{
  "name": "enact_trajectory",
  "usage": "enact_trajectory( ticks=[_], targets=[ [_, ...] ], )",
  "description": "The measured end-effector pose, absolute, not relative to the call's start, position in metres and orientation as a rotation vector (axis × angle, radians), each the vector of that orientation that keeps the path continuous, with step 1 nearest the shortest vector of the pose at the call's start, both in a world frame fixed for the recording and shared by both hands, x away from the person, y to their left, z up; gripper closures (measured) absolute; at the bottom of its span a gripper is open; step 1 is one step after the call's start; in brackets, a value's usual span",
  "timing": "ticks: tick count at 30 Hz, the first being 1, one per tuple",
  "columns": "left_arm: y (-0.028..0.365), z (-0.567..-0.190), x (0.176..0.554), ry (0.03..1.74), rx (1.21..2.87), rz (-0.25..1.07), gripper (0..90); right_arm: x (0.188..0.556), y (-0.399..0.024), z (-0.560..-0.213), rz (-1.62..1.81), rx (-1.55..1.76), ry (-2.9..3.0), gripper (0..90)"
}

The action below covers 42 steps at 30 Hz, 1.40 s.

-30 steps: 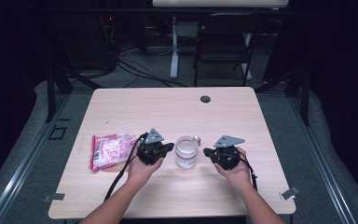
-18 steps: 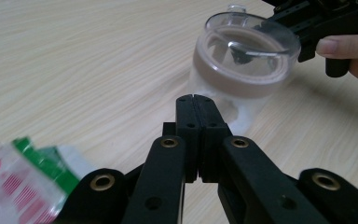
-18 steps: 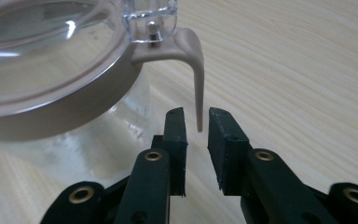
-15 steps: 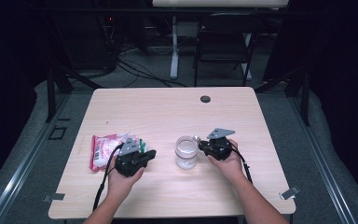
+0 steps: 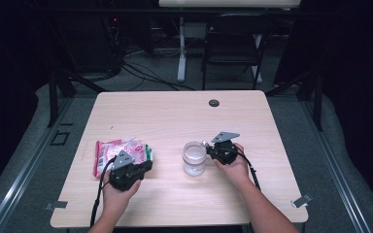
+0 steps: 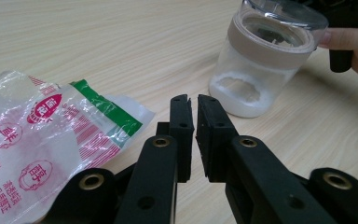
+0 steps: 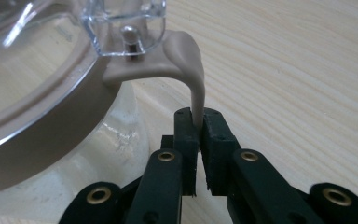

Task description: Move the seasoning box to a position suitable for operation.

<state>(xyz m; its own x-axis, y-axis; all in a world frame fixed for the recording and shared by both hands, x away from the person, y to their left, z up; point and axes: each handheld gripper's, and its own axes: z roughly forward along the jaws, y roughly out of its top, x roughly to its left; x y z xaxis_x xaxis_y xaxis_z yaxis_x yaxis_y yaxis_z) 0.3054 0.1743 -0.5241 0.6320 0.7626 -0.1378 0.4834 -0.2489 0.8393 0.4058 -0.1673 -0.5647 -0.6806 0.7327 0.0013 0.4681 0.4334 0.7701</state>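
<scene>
My right gripper (image 7: pixel 196 125) has just closed on the beige latch tab (image 7: pixel 193 70) of the jar (image 5: pixel 194 158) at mid-table; I'd pull gently, staying square. My left gripper (image 6: pixel 193 105), jaws nearly together and empty, hovers by the snack bag (image 6: pixel 42 135).

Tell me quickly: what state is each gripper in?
Left gripper: closed, holding nothing.
Right gripper: closed on the beige flexible tab of the clear lidded jar.

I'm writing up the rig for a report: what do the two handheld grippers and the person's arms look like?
Both the left gripper and the right gripper are black, each topped by a grey three-cornered plate and trailing a black cable. Up close, their jaws are flat black blocks on linkage bars with brass-coloured pivot rivets. The person's forearms are bare, no sleeves in sight.
</scene>
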Motion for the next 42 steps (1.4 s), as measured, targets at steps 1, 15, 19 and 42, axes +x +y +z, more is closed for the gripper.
enact_trajectory(
  ticks=[1,15,19,42],
  targets=[
    [0.173,-0.524,0.306,0.985,1.908,0.369,83.6,0.405,-0.167,-0.565,1.108,1.038,2.354,85.9],
    [0.143,-0.522,0.325,0.951,1.955,0.321,71.6,0.366,-0.175,-0.560,0.987,1.193,2.230,86.5],
    [0.133,-0.514,0.332,0.931,1.952,0.292,67.8,0.352,-0.179,-0.559,0.955,1.244,2.204,86.2],
    [0.112,-0.521,0.327,0.837,1.988,0.264,59.9,0.286,-0.185,-0.537,1.007,1.227,2.202,65.9]
  ],
)
